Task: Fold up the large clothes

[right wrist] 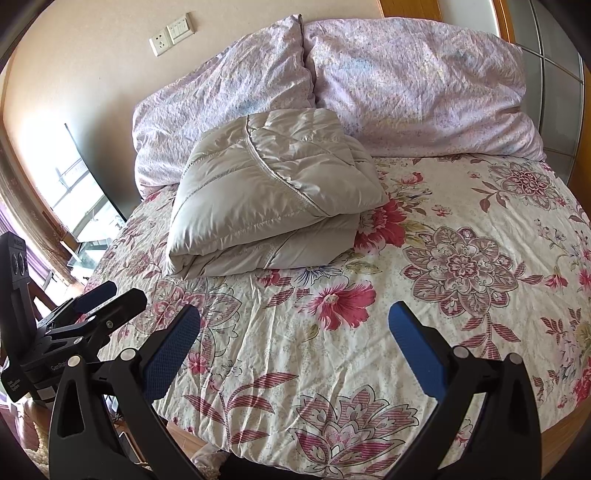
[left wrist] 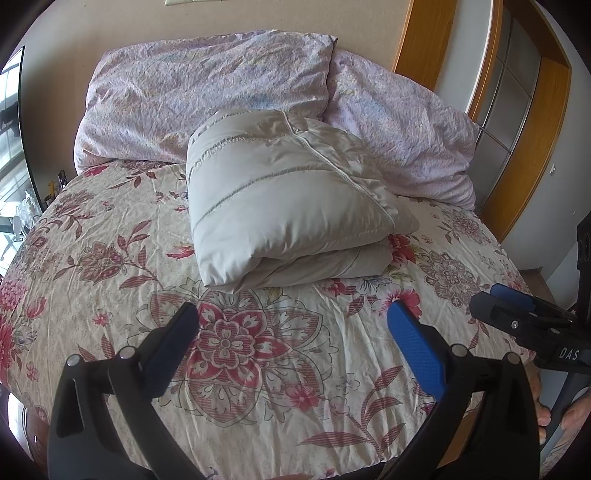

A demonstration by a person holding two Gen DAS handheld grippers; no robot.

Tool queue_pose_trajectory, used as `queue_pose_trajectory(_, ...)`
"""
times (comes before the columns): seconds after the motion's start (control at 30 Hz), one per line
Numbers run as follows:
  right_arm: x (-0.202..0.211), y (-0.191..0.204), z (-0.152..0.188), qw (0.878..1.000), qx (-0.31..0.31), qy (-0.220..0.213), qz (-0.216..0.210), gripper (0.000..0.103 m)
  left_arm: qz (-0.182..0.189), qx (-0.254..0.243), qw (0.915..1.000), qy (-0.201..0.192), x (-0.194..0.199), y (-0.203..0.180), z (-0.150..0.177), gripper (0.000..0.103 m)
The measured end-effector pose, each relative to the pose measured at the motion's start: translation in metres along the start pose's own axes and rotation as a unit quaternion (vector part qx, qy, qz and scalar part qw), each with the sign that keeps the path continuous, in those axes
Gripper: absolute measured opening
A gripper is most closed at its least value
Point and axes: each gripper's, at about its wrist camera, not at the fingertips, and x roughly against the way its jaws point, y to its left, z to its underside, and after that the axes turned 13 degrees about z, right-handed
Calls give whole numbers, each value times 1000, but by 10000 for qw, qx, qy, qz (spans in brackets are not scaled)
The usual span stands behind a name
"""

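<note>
From my left wrist camera, my left gripper [left wrist: 293, 314] sits low in the frame with its blue-padded fingers [left wrist: 415, 347] spread wide and nothing between them, hovering over the floral bedspread [left wrist: 258, 369]. Only this view catches my own hand [left wrist: 569, 417] at the lower right edge, wrapped on the handle of the right gripper [left wrist: 513, 306], which pokes in from the right. From that side angle I cannot tell how far apart its fingers stand.

The right wrist camera settles that: my right gripper [right wrist: 293, 317] is also spread wide and empty, low in the frame. This view alone shows the wall socket and switch plate [right wrist: 171, 33] in the upper left, and the left gripper [right wrist: 107, 299] coming in at the lower left, seen edge-on.

The folded beige quilted garment [left wrist: 280, 199] lies in the middle of the frame in both views, a thick padded bundle resting on the bedspread, apart from both grippers. Its far edge seems to touch the two pale pink pillows [right wrist: 406, 81] leaning at the head of the bed.

At the left edge of the right view there is a bright window [right wrist: 74, 184] with a dark flat panel beside it, possibly a screen. At the upper right of the left view stands a wooden-framed door with frosted panes [left wrist: 517, 85]. The wall behind the pillows is plain beige.
</note>
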Motion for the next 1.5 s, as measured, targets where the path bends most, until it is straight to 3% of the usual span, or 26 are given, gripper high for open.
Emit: queue_pose_trajectory(1.5, -5, -1, -2, 10000, 19, 20, -78, 102, -8, 51, 10000, 60, -7, 7, 2, 101)
